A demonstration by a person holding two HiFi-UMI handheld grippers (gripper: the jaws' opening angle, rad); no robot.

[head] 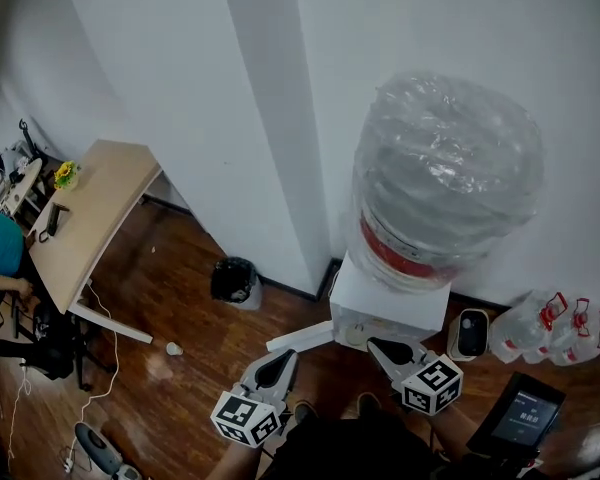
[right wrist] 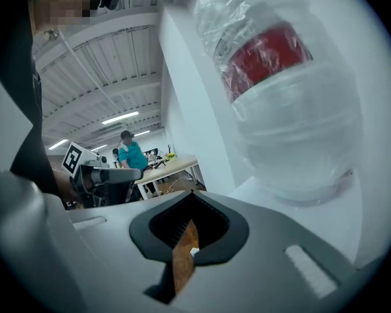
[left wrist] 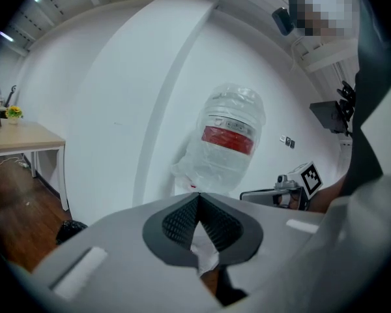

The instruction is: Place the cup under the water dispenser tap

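Note:
The water dispenser (head: 385, 306) is a white box against the wall. It carries a big clear bottle (head: 445, 178) with a red label, wrapped in plastic film. In the head view my left gripper (head: 283, 358) and right gripper (head: 378, 345) hover side by side just in front of the dispenser, both pointing at it. Both are shut with nothing between their jaws. The left gripper view shows its closed tips (left wrist: 198, 198) below the bottle (left wrist: 227, 142). My right gripper's closed tips (right wrist: 192, 198) sit close to the bottle (right wrist: 287, 103). No cup shows in any view, and the tap is hidden.
A black bin (head: 234, 279) stands by the wall corner, and a small white object (head: 174, 349) lies on the wooden floor. A wooden desk (head: 90, 208) is at the left, with a person beside it. Several water jugs (head: 552, 325) and a dark screen (head: 521, 414) are at the right.

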